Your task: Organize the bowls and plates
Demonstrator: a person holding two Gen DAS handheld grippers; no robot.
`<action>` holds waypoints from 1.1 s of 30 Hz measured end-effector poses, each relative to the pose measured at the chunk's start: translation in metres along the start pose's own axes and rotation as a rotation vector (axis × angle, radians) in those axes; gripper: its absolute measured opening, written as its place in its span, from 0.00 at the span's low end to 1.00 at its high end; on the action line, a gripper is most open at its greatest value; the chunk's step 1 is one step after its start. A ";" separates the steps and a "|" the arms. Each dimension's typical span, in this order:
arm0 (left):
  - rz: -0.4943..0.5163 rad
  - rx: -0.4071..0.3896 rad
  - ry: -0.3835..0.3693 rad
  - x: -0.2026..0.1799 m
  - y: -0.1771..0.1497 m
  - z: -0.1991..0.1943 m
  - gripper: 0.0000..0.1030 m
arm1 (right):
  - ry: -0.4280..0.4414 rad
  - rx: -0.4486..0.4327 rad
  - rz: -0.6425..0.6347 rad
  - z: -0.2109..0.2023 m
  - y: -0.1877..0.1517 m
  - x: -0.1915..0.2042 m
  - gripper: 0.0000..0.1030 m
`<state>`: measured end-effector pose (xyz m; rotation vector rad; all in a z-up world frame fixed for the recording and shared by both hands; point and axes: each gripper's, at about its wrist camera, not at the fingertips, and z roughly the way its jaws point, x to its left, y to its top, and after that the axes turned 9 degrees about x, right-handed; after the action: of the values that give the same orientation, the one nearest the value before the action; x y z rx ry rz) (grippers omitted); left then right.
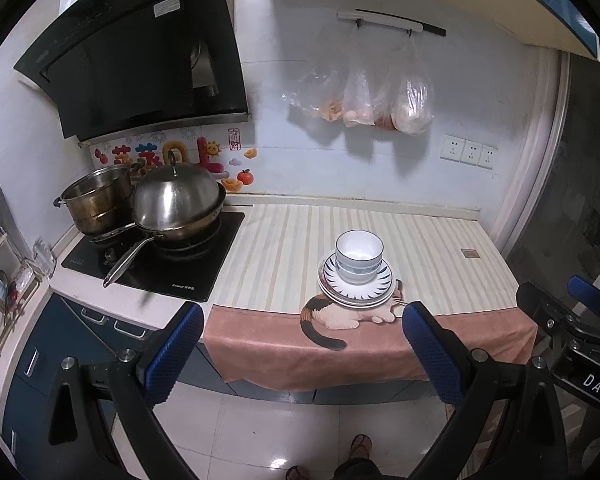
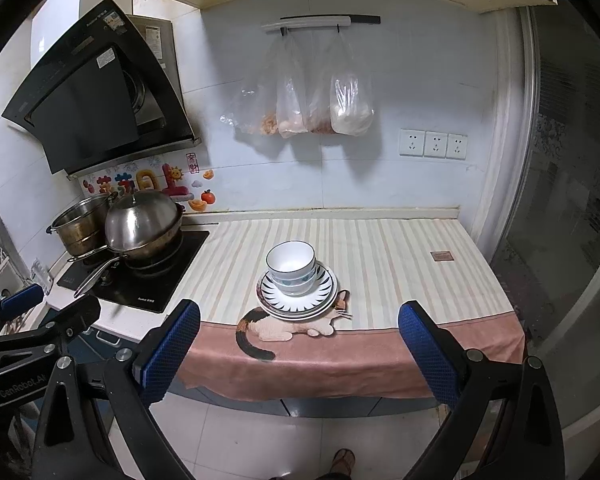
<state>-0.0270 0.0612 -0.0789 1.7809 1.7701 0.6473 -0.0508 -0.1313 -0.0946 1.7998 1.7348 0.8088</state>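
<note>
**Both grippers held back from the stacked dishes**

The left gripper (image 1: 302, 328) hangs out over the floor in front of the counter, its 2 blue-padded fingers (image 1: 174, 354) spread wide with nothing between them. The right gripper (image 2: 300, 328) sits just beside it, likewise spread and empty. Neither touches anything.

Straight ahead of both tools, beyond the counter's front edge, stands the stack: bowls (image 1: 359, 255) nested together on top of plates (image 1: 356, 286), the top plate white with a dark spiked pattern round its rim. How many bowls are nested I cannot tell for sure; at least 2 show. The stack rests on a striped cloth (image 1: 284, 252) whose pink border, with a cat picture (image 1: 340, 318), hangs over the counter edge towards the grippers. The plates overlap the cat's back.

Ahead and to the left of the tools is a black hob (image 1: 160, 264) carrying a lidded pan (image 1: 176, 208) and a steel pot (image 1: 96, 200). Plastic bags (image 1: 380, 96) hang on the wall above the stack. A sandalled foot (image 1: 358, 446) shows on the tiled floor below the left gripper.
</note>
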 end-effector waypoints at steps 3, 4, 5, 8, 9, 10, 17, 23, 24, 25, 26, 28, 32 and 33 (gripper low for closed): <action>-0.002 0.000 0.000 0.002 0.001 0.001 0.99 | -0.002 0.005 0.000 0.001 0.001 0.000 0.99; 0.001 0.000 0.000 0.003 0.001 0.001 0.99 | 0.000 0.006 -0.001 0.001 0.001 -0.001 0.99; -0.001 0.000 0.000 0.003 0.001 0.001 0.99 | -0.001 0.008 0.000 0.002 0.001 -0.001 0.99; 0.000 0.000 -0.001 0.003 0.001 0.001 0.99 | -0.005 0.008 0.001 0.003 0.000 -0.001 0.99; 0.000 -0.001 -0.002 0.003 0.001 0.001 0.99 | -0.006 0.008 0.002 0.003 0.000 -0.001 0.99; 0.000 0.000 -0.002 0.003 0.001 0.001 0.99 | -0.007 0.008 0.002 0.003 0.000 -0.002 0.99; -0.008 0.003 -0.001 0.003 -0.002 0.000 0.99 | -0.009 0.015 0.010 0.008 0.000 -0.003 0.99; -0.007 0.001 0.004 0.002 -0.003 0.000 0.99 | -0.015 0.024 0.015 0.011 -0.002 -0.002 0.99; -0.007 0.003 0.003 0.002 -0.004 0.000 0.99 | -0.015 0.025 0.015 0.011 -0.002 -0.002 0.99; -0.008 0.005 0.001 0.002 -0.004 0.000 0.99 | -0.016 0.026 0.015 0.012 -0.003 -0.001 0.99; -0.009 0.005 0.002 0.002 -0.005 -0.001 0.99 | -0.016 0.028 0.014 0.013 -0.003 -0.001 0.99; -0.012 0.008 0.003 0.001 -0.007 0.000 0.99 | -0.016 0.028 0.012 0.013 -0.003 -0.001 0.99; -0.013 0.007 0.005 -0.001 -0.008 -0.001 0.99 | -0.019 0.029 0.016 0.013 -0.003 0.001 0.99; -0.013 0.006 0.005 -0.001 -0.008 -0.001 0.99 | -0.019 0.029 0.016 0.013 -0.003 0.001 0.99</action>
<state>-0.0338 0.0606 -0.0839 1.7714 1.7876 0.6423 -0.0441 -0.1293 -0.1058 1.8370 1.7306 0.7736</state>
